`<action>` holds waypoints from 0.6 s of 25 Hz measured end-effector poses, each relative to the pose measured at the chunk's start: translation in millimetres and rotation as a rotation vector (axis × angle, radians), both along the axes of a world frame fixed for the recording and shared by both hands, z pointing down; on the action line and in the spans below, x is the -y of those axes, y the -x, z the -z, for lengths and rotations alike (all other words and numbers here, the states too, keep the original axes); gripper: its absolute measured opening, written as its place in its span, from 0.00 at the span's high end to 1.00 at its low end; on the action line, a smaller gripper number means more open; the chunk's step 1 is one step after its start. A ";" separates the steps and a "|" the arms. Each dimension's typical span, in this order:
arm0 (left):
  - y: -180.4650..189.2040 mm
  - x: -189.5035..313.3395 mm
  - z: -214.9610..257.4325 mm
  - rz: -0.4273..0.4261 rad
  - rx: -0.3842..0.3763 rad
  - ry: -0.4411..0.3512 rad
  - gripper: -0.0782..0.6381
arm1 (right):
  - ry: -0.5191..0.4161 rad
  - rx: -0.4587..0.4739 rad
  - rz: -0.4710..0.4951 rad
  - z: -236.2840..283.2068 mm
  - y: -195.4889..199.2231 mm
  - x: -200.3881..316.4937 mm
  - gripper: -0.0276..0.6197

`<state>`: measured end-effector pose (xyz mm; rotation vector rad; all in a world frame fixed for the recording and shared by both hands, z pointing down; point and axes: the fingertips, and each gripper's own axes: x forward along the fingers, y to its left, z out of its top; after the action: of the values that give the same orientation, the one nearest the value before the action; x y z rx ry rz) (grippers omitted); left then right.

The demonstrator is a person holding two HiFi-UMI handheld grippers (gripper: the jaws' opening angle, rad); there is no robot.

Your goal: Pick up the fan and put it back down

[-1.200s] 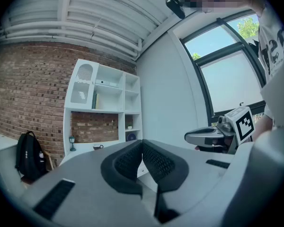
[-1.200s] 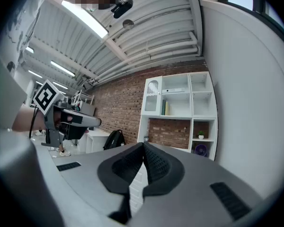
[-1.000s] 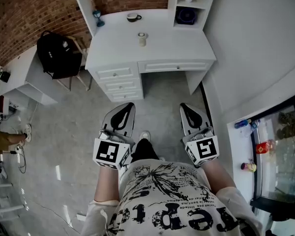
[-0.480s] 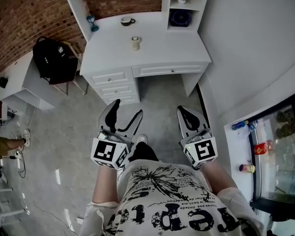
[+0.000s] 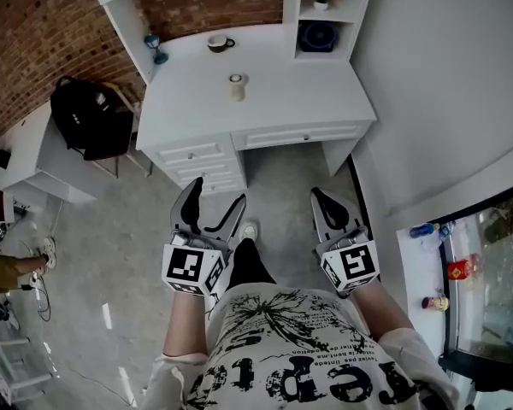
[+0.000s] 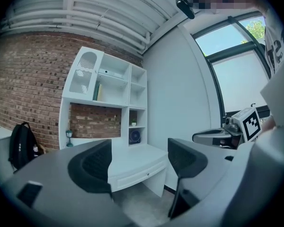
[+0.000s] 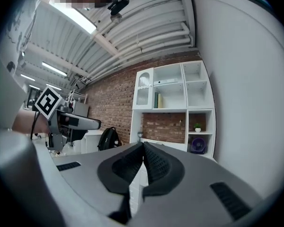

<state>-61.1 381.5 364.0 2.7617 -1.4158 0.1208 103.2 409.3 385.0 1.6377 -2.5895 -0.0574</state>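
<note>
Upright in the lower cubby of the white shelf unit (image 5: 292, 7), at the right back corner of the white wooden desk (image 5: 282, 96): a round dark blue fan (image 5: 318, 37). Untouched, and well apart from both grippers.

Short of the desk's front edge, over the grey floor (image 5: 111, 229): the left gripper (image 5: 220, 190), jaws spread wide after just opening, nothing but air between the black pads (image 6: 92, 167). In its own view, only the desk and the far-off fan framed between them. Beside it, the right gripper (image 5: 319, 195), jaws pressed together tip to tip, holding nothing.

Near the desktop's middle, a small cream cylindrical jar (image 5: 237, 86). Along the back edge, a dark mug (image 5: 219, 43). Toward the left back corner, a small blue hourglass-shaped ornament (image 5: 154, 48). Off the desk's left edge, a black backpack (image 5: 90, 118).
</note>
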 end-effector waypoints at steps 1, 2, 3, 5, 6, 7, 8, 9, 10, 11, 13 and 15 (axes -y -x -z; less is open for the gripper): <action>2.1 15.8 -1.1 -0.002 0.001 0.004 0.39 | 0.004 -0.002 -0.005 -0.3 1.9 15.0 0.93; 4.7 32.4 -2.0 -0.004 0.002 0.009 0.39 | 0.008 -0.003 -0.009 -0.5 4.3 30.6 0.93; 8.0 49.7 -2.5 -0.005 0.002 0.012 0.39 | 0.012 -0.006 -0.013 -0.7 7.3 47.0 0.93; 15.0 86.2 -2.6 -0.006 0.002 0.016 0.39 | 0.021 -0.012 -0.019 -0.4 14.1 82.2 0.93; 18.0 105.3 -2.4 -0.008 0.002 0.018 0.39 | 0.022 -0.019 -0.020 0.2 17.6 101.4 0.93; 20.6 124.9 -2.6 -0.014 0.003 0.022 0.39 | 0.023 -0.024 -0.021 1.0 21.0 121.4 0.93; 23.2 144.6 -3.1 -0.020 0.005 0.029 0.39 | 0.027 -0.026 -0.026 1.7 24.3 141.5 0.94; 26.4 164.4 -3.6 -0.027 0.008 0.036 0.39 | 0.035 -0.022 -0.034 2.2 27.8 161.6 0.93; 30.4 184.4 -3.7 -0.032 0.010 0.043 0.39 | 0.045 -0.017 -0.042 2.7 32.0 181.5 0.93; 35.3 204.8 -3.4 -0.034 0.009 0.049 0.39 | 0.054 -0.013 -0.047 3.1 37.0 201.3 0.93; 45.8 245.4 -1.9 -0.034 0.006 0.053 0.39 | 0.066 -0.010 -0.056 4.4 47.1 240.4 0.93; 54.4 283.5 -1.5 -0.038 0.007 0.055 0.39 | 0.070 -0.011 -0.066 5.7 55.0 278.3 0.93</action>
<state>-115.4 98.0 365.6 2.7466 -1.3413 0.1679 48.2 131.0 379.3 1.6922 -2.4972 0.0287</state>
